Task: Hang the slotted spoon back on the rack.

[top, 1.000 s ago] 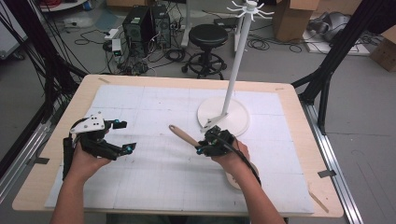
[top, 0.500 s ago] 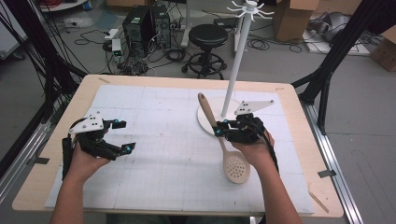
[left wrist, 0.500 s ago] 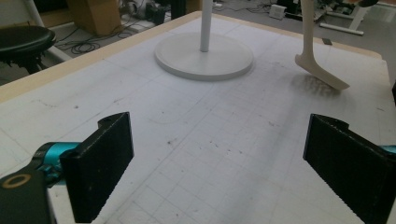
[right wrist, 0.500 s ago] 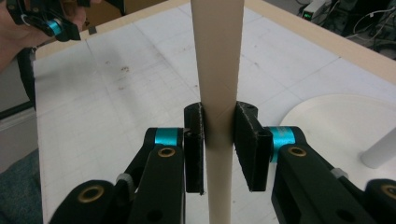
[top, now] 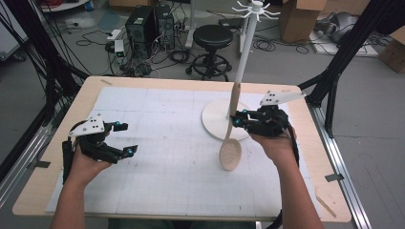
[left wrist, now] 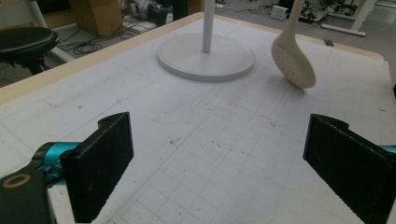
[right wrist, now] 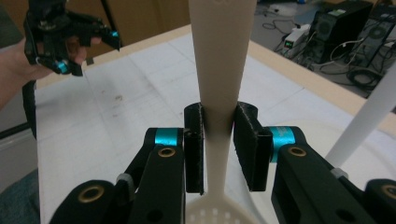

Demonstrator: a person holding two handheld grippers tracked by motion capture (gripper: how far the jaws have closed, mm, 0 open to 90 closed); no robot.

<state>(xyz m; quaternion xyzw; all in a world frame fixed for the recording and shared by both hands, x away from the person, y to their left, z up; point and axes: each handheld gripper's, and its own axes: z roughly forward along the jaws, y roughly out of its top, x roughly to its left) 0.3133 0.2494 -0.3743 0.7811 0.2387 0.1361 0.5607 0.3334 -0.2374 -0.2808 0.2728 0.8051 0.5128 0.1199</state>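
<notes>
Right tool (top: 237, 119) is clamped on the neck of a pale slotted spoon (top: 230, 143), its two black pads pinching the narrow stretch of handle just above the bowl, as the right gripper view (right wrist: 218, 154) makes plain. The spoon hangs nearly upright, perforated bowl down and handle end up, off the surface (top: 157, 191) and toward its right edge, just in front of the round white base of the hanging stand (top: 212, 119). From the left tool's camera the bowl (left wrist: 293, 63) shows clear above the gridded mat, beside that base (left wrist: 205, 58).

Left tool (top: 122, 139) has its jaws standing wide with nothing between them, held low near the left edge of the surface.

The spoon looks like light wood or pale plastic: stiff, not fragile, with a smooth finish that could slide in the pads. Its handle flares toward the top, so a grip at the thin neck leaves the long handle free to swing like a lever, and the piece may pivot between the pads if it is tilted fast. The weight sits low in the bowl, which helps it hang straight. To hook it on the stand's prongs (top: 256, 8), the top end of the handle has to stay free, so holding low at the neck seems the sensible place.
</notes>
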